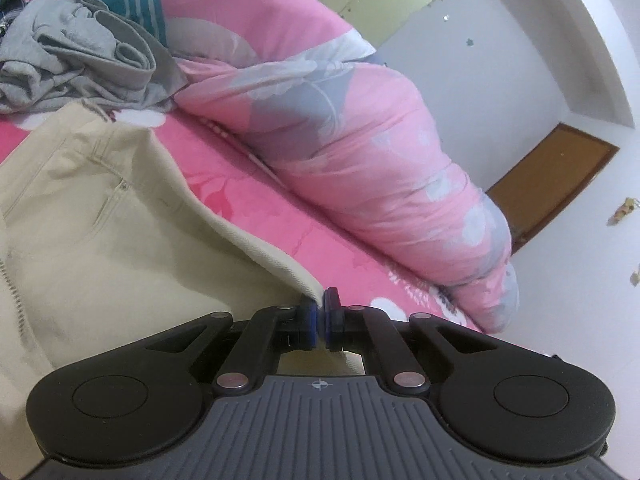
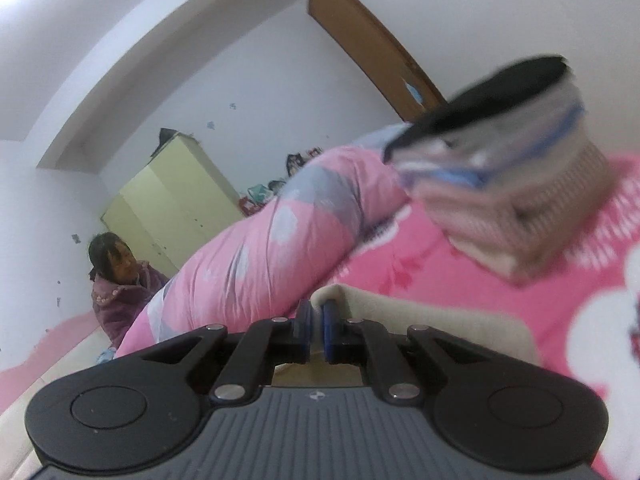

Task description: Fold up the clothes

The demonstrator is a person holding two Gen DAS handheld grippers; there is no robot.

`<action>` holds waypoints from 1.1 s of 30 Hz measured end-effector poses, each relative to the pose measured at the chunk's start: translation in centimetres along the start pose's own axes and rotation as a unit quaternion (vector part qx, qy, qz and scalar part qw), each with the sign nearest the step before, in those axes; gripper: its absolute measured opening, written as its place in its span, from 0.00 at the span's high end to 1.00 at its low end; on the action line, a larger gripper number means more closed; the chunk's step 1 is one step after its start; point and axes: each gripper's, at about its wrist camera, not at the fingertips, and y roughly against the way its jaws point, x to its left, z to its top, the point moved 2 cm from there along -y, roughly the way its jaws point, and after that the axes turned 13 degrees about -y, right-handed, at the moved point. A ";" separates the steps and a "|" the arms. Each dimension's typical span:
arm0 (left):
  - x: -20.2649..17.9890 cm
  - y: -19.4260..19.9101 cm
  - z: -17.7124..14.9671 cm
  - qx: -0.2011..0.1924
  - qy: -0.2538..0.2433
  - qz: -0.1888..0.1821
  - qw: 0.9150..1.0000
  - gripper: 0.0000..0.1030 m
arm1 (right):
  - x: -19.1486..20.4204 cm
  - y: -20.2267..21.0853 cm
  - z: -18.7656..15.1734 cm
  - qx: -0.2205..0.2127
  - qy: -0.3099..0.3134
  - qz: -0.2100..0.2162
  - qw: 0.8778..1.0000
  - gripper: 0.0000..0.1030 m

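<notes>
The cream-coloured cotton garment with a zip and stitched pocket seams (image 1: 100, 216) was spread on the bed covered by a bright pink flower-printed sheet (image 1: 256, 216). In the left wrist view it lay ahead of and to the left of the left hand-held gripper (image 1: 320, 314), its long hem running diagonally up and away to the left from the pinched corner. That corner was clamped between the blue pads (image 1: 307, 320), which were closed down with only the thickness of cloth between them.

In the right wrist view another edge of the same cream garment was seen folded over the tips of the right hand-held gripper (image 2: 316, 330). Its jaws were nearly closed, and the cloth was caught between the blue pads (image 2: 330, 328); the rest of the fabric trailed off to the right and below. The picture there was motion-blurred, so the exact point held on the hem could not be told.

Each hand was thus at its own end of the garment, and neither could be judged nearer. The coming fold was judged to depend on both held edges being carried together across the garment's length.

A rolled pink and grey quilt (image 1: 360, 128) lay along the far edge of the bed. A crumpled grey garment (image 1: 72, 64) sat at the far left corner, and a blurred stack of folded clothes (image 2: 516, 200) lay further along the bed.
</notes>
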 end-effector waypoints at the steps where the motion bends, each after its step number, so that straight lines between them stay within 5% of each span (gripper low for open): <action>1: 0.0 -0.5 0.1 -0.001 -0.001 0.006 1.000 0.99 | 0.1 -1.3 0.4 0.000 0.004 -0.002 1.000 0.95; 9: 0.2 -5.2 1.1 -0.021 0.000 0.048 0.999 0.99 | 0.9 -14.0 1.6 0.012 0.070 -0.054 0.996 0.96; 14: 1.2 -9.6 1.0 0.016 0.009 0.070 0.997 0.97 | -1.5 -23.2 1.5 0.051 0.072 -0.117 0.989 0.96; 18: 2.9 -12.3 0.3 0.036 0.045 0.077 0.995 0.85 | -4.9 -29.7 1.1 0.111 0.036 -0.141 0.983 0.92; 20: 3.2 -12.7 0.0 0.020 0.060 0.068 0.996 0.77 | -5.4 -31.9 1.0 0.115 0.047 -0.146 0.981 0.81; 25: 2.8 -12.8 0.0 -0.012 0.080 0.041 0.996 0.53 | -3.2 -34.0 1.2 0.073 0.146 -0.153 0.975 0.68; 28: 2.1 -12.6 0.2 -0.023 0.078 0.034 0.996 0.51 | -1.6 -32.8 1.2 0.045 0.196 -0.150 0.968 0.66; 31: 1.1 -11.5 0.5 -0.021 0.063 0.026 0.997 0.51 | -0.3 -29.9 0.6 0.067 0.213 -0.121 0.967 0.66; 33: 0.5 -10.5 0.8 -0.016 0.050 0.018 0.998 0.51 | 0.3 -27.6 -0.9 0.100 0.256 -0.112 0.955 0.66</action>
